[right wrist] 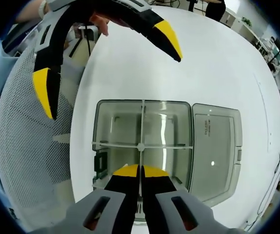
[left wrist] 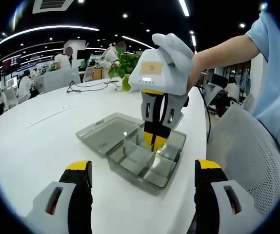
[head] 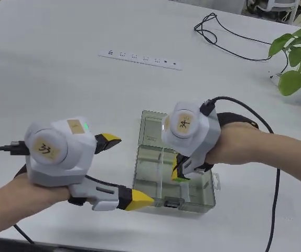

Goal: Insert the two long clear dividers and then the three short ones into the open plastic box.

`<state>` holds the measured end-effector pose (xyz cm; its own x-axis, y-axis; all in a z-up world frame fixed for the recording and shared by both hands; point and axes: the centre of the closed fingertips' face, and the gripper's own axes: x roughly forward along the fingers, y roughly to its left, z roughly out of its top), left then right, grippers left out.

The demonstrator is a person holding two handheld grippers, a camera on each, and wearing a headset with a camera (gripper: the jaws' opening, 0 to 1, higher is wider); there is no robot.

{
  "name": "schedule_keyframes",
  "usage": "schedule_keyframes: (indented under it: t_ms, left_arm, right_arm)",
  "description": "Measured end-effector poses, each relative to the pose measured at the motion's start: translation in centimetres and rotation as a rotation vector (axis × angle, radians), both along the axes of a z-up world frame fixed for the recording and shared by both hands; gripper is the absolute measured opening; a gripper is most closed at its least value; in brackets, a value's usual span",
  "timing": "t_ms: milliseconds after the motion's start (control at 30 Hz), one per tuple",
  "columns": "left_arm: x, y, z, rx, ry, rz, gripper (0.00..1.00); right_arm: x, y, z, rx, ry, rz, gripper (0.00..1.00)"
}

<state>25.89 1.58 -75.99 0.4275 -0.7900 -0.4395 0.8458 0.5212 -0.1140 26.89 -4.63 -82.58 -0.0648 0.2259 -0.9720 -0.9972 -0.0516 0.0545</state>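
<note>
The clear plastic box (head: 192, 205) lies open on the white table, its lid (head: 151, 128) flat behind it. My right gripper (head: 179, 177) points straight down into the box. In the right gripper view its tips (right wrist: 140, 170) are shut on a thin clear divider (right wrist: 142, 122) that stands upright along the box's middle. A second clear divider (right wrist: 115, 145) crosses it at a right angle. My left gripper (head: 125, 169) hovers open just left of the box (left wrist: 145, 178), nothing between its yellow tips. It also appears above the box (right wrist: 97, 126) in the right gripper view.
A white power strip (head: 140, 59) lies at the far middle of the table, a black cable (head: 218, 37) loops at the far right, and a green plant (head: 297, 58) stands at the right edge. A mesh chair (right wrist: 32, 161) stands beside the table.
</note>
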Motion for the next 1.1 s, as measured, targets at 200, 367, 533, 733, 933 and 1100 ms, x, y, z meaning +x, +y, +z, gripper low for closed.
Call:
schedule_keyframes:
  t_ms: [200,367,533,733,933,1100]
  left_arm:
    - [-0.1,-0.3,0.1,-0.002,-0.003,-0.007,0.88]
    - [-0.2,-0.4,0.2,-0.002,-0.007,-0.01,0.88]
    - [-0.3,-0.4,0.4,0.0,-0.009,-0.012,0.88]
    - [-0.3,-0.4,0.4,0.003,-0.009,-0.014,0.88]
    - [-0.3,-0.4,0.4,0.006,-0.008,-0.018,0.88]
    - [-0.4,-0.4,0.6,0.006,-0.007,-0.02,0.89]
  right_arm:
    - [0.0,0.0,-0.1,-0.004,0.0,0.0,0.01]
    - [0.1,0.0,-0.1,0.002,-0.002,0.004,0.02]
    - [0.0,0.0,-0.1,0.024,0.005,-0.007,0.03]
    - [0.0,-0.1,0.3,0.081,0.008,-0.04,0.15]
    - [0.3,-0.1,1.6,0.158,-0.015,-0.063,0.25]
    - [0.2,-0.1,2.6,0.232,-0.036,-0.085,0.36]
